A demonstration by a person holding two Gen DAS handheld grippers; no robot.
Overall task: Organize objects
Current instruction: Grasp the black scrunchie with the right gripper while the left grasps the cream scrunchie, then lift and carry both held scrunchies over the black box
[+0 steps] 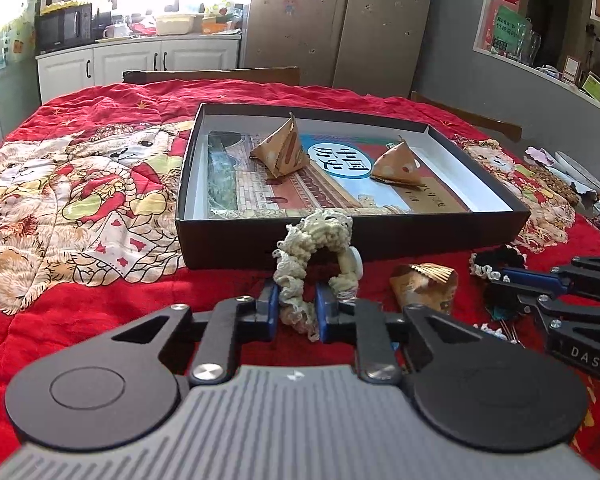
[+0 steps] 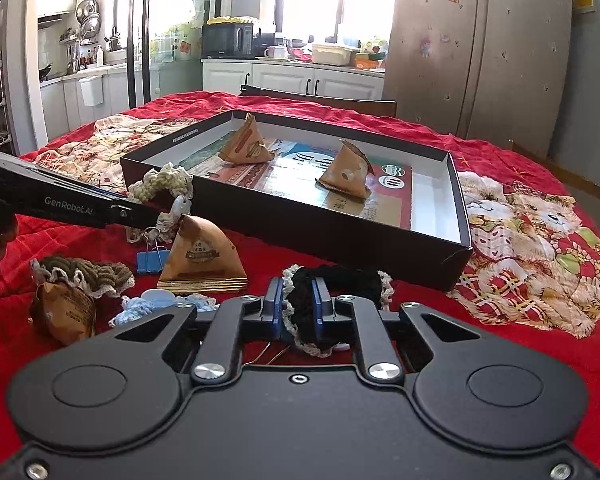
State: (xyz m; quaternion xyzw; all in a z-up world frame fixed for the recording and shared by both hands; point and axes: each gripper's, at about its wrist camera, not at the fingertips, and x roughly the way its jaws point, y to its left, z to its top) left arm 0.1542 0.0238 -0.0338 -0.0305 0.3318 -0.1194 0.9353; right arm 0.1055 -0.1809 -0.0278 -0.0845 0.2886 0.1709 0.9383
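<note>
My left gripper (image 1: 297, 298) is shut on a cream lace scrunchie (image 1: 312, 236), which stands up just before the front wall of the black box (image 1: 340, 242). The same scrunchie (image 2: 164, 180) shows in the right wrist view at the left gripper's tip (image 2: 152, 214). My right gripper (image 2: 298, 300) is shut on a black scrunchie (image 2: 348, 276) with white lace edging, lying on the red quilt near the box (image 2: 340, 236). Two brown pyramid packets (image 1: 284, 148) (image 1: 396, 164) sit inside the box on a printed book.
On the quilt lie a brown pyramid packet (image 2: 202, 256), a blue binder clip (image 2: 150, 260), a brown scrunchie (image 2: 88, 272), a light blue scrunchie (image 2: 140, 306) and a crumpled packet (image 2: 62, 308). Wooden chair backs (image 1: 212, 74) stand behind the table. Clutter lines the table's right edge (image 1: 560, 176).
</note>
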